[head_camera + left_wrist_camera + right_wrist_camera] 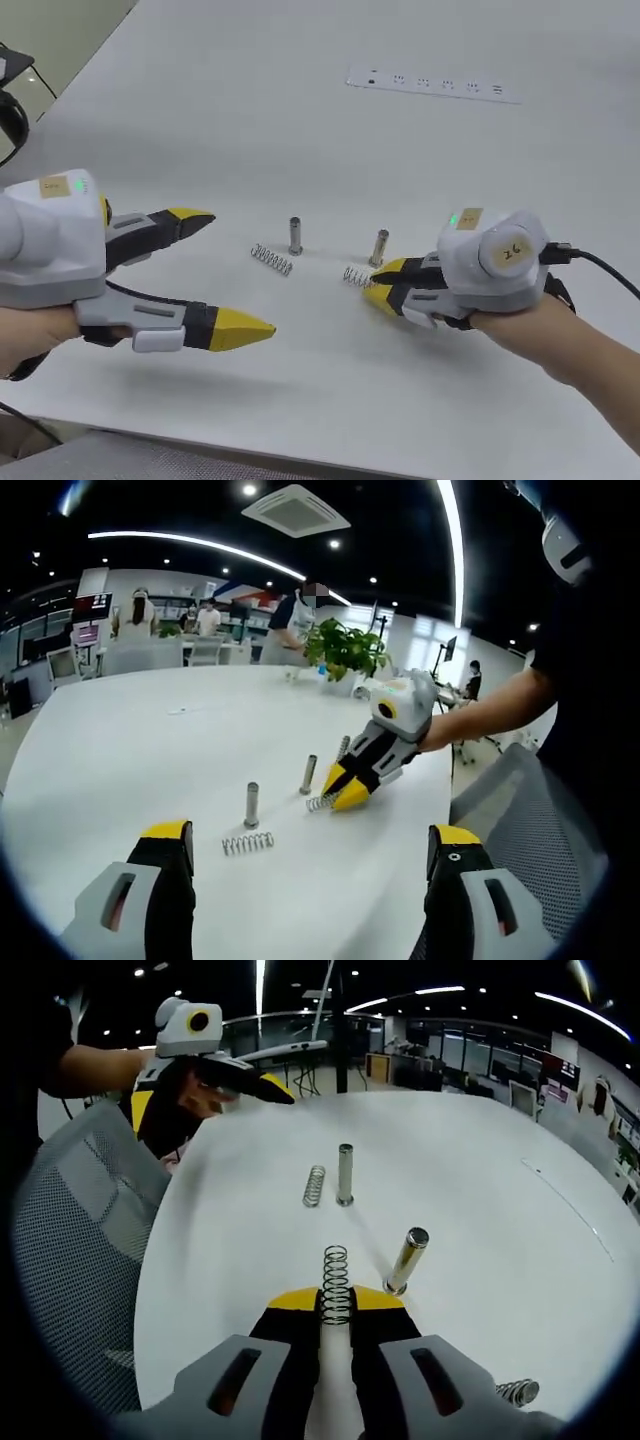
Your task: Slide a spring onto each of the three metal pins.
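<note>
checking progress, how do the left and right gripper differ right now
The left gripper is open wide and holds nothing; the right gripper is shut on a spring. The right gripper's tips are beside a pin; the left gripper's are farther from it. Both have yellow tips.

Right tool (341, 794) on spring (320, 802) (pins (252, 805) nearby)
</note>
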